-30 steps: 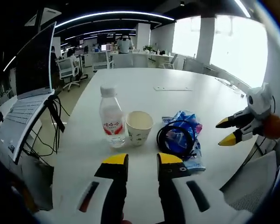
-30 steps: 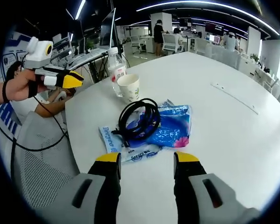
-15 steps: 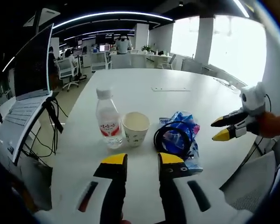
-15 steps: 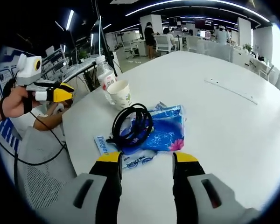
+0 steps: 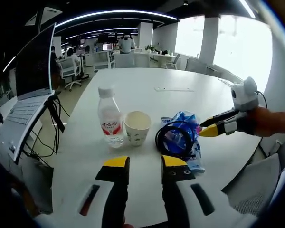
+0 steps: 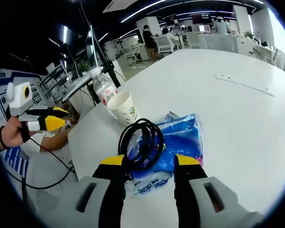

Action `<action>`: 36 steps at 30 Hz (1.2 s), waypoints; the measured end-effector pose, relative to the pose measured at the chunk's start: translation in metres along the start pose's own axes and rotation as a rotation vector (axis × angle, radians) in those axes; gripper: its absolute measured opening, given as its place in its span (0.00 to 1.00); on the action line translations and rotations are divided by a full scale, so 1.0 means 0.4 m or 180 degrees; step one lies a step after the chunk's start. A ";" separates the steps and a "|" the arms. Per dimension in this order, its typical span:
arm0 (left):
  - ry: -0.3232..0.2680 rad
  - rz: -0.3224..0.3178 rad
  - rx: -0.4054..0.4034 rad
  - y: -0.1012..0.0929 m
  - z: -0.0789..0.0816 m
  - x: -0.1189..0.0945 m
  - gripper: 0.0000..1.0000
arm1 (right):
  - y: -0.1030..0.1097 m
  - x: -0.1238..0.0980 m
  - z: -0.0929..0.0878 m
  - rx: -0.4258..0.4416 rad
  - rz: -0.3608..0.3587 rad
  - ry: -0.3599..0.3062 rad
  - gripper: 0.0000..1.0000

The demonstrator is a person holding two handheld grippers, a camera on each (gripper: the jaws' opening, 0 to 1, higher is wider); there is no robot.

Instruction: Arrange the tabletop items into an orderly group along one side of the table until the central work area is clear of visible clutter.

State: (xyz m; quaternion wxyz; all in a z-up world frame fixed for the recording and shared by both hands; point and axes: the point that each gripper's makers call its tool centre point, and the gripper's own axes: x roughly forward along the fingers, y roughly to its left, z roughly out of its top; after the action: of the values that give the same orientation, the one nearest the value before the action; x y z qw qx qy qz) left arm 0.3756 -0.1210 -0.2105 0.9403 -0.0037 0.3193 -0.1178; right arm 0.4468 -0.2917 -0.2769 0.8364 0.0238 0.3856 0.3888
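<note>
While open, right hand-held gripper [image 6: 145,164] straddles black cable coil [image 6: 141,142].

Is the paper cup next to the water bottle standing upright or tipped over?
Upright. The paper cup stands on its base on the white table, open mouth facing up, beside the capped water bottle. Whether it holds anything cannot be told.
</note>
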 end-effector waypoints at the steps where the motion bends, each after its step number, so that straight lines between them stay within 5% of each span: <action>1: -0.0003 0.0000 -0.0002 0.000 0.001 -0.001 0.24 | 0.001 0.009 -0.002 0.0029 0.0022 0.0020 0.39; 19: -0.0058 0.0078 -0.0084 0.014 -0.002 -0.024 0.24 | -0.009 0.090 -0.041 0.0346 0.0006 0.0276 0.37; 36: -0.0109 0.0048 -0.0167 0.011 0.001 -0.015 0.25 | 0.006 0.076 -0.039 0.0407 -0.0079 0.0277 0.12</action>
State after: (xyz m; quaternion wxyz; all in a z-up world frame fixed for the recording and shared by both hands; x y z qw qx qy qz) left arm 0.3722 -0.1155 -0.2068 0.9461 -0.0279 0.3061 -0.1021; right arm 0.4472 -0.2739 -0.3059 0.8204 0.0554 0.4459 0.3537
